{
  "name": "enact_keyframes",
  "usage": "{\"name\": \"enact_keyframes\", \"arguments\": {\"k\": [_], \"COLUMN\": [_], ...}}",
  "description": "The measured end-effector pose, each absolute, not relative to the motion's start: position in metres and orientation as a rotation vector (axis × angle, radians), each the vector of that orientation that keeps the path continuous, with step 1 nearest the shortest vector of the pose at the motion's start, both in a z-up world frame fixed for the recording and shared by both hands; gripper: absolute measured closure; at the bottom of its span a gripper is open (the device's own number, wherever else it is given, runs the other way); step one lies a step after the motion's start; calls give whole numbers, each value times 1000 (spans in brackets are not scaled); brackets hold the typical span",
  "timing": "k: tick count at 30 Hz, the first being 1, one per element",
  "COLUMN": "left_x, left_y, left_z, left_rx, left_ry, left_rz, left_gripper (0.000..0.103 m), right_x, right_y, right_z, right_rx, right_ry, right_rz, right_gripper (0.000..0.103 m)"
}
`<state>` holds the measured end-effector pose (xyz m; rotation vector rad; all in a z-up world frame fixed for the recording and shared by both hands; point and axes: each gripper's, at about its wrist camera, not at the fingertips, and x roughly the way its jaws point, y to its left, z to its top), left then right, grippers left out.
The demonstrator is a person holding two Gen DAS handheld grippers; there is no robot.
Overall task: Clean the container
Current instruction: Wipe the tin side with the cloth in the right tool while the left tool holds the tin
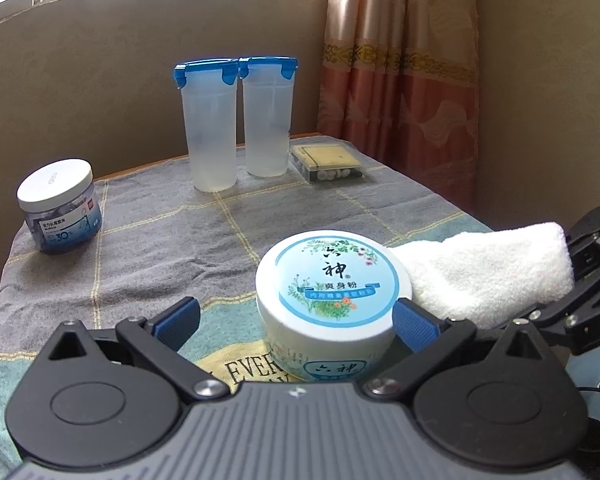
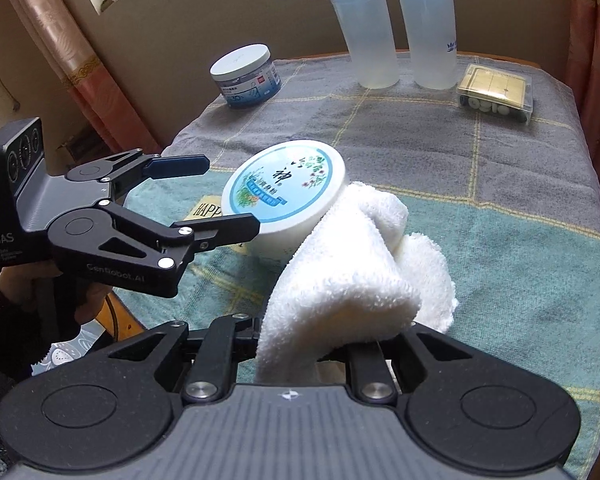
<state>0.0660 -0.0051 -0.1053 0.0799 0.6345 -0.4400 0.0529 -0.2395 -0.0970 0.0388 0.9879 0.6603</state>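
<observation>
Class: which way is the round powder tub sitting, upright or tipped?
Tipped. In the right wrist view the powder tub leans, its lid facing sideways and upward, with the white towel against its side.

From my remote station I counted two tall lidded tumblers point(image 1: 214, 128) point(image 1: 267, 118), one round powder tub point(image 1: 328, 304), one white-capped jar point(image 1: 60, 206), one clear case of game pieces point(image 1: 327, 162), one white towel point(image 1: 488, 272), one checked tablecloth point(image 1: 148, 248) and two grippers point(image 1: 296, 320) point(image 2: 296, 344).

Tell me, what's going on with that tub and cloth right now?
Left gripper open around the powder tub, one pad touching. Right gripper shut on white cloth, pressed against tub's side. Nothing in the way.
</observation>
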Motion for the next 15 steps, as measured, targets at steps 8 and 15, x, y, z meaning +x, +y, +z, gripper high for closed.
{"name": "enact_keyframes", "arguments": {"k": [8,15], "left_x": [65,68], "left_y": [-5,-3], "left_z": [-106,-107], "left_rx": [77,71], "left_ry": [634,636], "left_rz": [-436,-447], "left_gripper": [1,1], "right_x": [52,67], "right_y": [-242,-246], "right_z": [-96,-95], "right_rx": [68,95], "right_ry": [980,962], "right_rz": [662,675], "right_gripper": [82,82]}}
